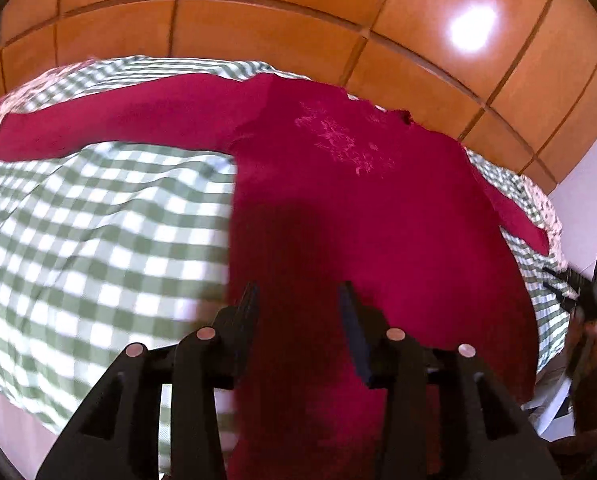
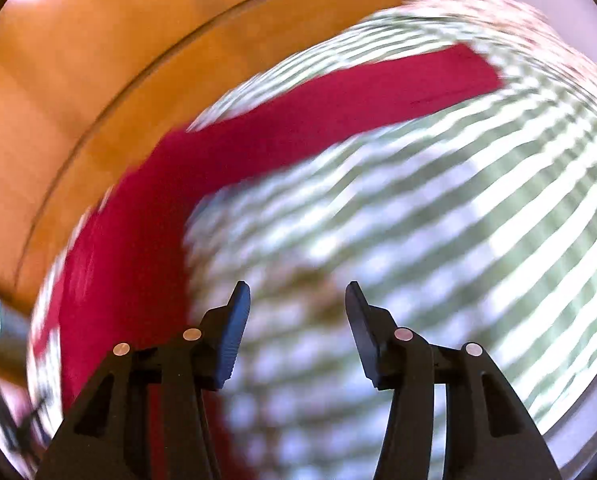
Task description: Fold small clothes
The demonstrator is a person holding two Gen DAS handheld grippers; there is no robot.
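A crimson long-sleeved top (image 1: 338, 200) lies spread flat, sleeves out, filling the centre of the left view on a green-checked bedcover (image 1: 98, 220), presumably laid out for folding. The left gripper (image 1: 298, 300) hovers over its lower body, jaws part-open and empty. The right gripper (image 2: 298, 300), likewise parted and empty, hangs over bare cover at lower centre, beside the sleeve (image 2: 338, 96). No containers appear.

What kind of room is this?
Probably a bedroom. A red top lies spread on a green-and-white checked sheet, which looks like a bed, and behind it stand big orange wooden doors, like a wardrobe's.
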